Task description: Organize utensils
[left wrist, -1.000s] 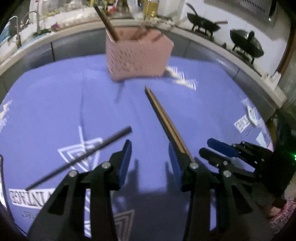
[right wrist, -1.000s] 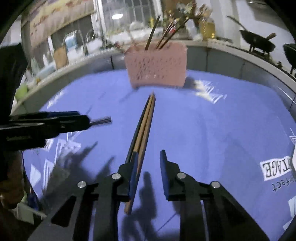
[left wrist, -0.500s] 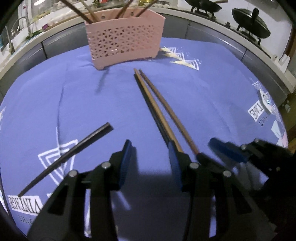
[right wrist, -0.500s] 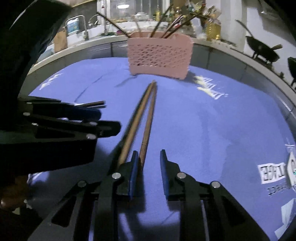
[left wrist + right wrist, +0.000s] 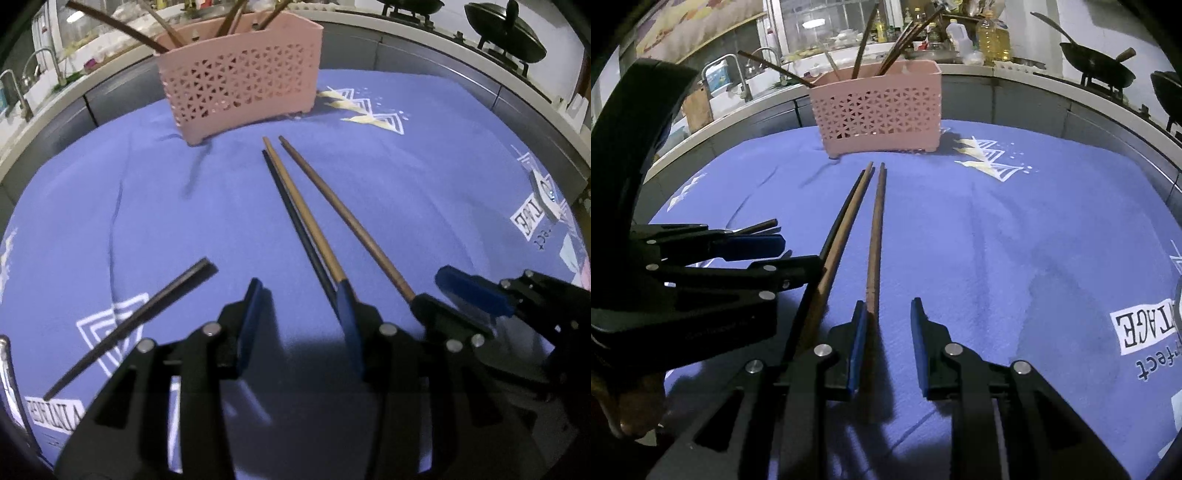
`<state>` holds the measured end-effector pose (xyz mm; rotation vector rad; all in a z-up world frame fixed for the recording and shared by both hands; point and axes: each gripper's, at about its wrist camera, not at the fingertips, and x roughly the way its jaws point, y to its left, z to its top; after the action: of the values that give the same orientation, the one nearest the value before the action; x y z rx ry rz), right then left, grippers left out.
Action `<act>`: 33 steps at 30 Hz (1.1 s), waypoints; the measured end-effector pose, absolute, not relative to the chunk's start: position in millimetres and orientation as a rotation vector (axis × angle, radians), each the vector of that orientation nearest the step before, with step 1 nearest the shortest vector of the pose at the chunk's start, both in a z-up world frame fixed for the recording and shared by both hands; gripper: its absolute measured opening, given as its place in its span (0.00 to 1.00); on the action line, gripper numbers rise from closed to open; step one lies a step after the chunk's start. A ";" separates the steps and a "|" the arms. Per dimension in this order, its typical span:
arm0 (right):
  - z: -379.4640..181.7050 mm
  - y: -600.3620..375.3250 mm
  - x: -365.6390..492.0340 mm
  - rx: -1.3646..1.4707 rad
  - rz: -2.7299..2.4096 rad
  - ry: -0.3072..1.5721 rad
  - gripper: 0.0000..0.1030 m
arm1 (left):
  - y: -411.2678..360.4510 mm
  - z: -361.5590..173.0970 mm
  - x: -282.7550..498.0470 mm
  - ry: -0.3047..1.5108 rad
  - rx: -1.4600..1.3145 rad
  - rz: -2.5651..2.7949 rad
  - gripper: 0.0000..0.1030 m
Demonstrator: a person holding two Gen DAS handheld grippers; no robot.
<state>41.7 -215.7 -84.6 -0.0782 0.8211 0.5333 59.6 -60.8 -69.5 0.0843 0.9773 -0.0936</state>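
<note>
Three chopsticks lie on the blue cloth (image 5: 424,177), pointing at the pink basket (image 5: 240,85). A black one (image 5: 291,210) and a light brown one (image 5: 301,206) lie together, and their near ends are hidden behind my left gripper's right finger. My left gripper (image 5: 299,314) is opening with nothing between its jaws. The dark brown chopstick (image 5: 875,251) runs between the open jaws of my right gripper (image 5: 888,325), close to the left pad (image 5: 857,339); neither pad presses it. Another black chopstick (image 5: 129,325) lies left of the left gripper.
The basket (image 5: 879,107) holds several upright chopsticks. Both grippers are close side by side: the left gripper (image 5: 794,254) is just left of the right one. A sink and tap (image 5: 727,74) and woks (image 5: 513,33) stand on the counter behind.
The left gripper has come forward and lower, right beside the right gripper. The dark brown chopstick now lies apart from the other two, between the right gripper's jaws.
</note>
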 end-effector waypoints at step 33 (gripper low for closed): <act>-58.2 -245.8 58.3 0.027 0.609 0.919 0.02 | -10.9 -73.2 26.1 1.024 0.127 -0.222 0.23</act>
<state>58.3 -245.8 -58.2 0.0271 0.9193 0.6094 26.1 -10.9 -73.2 0.1271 1.0236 -0.2225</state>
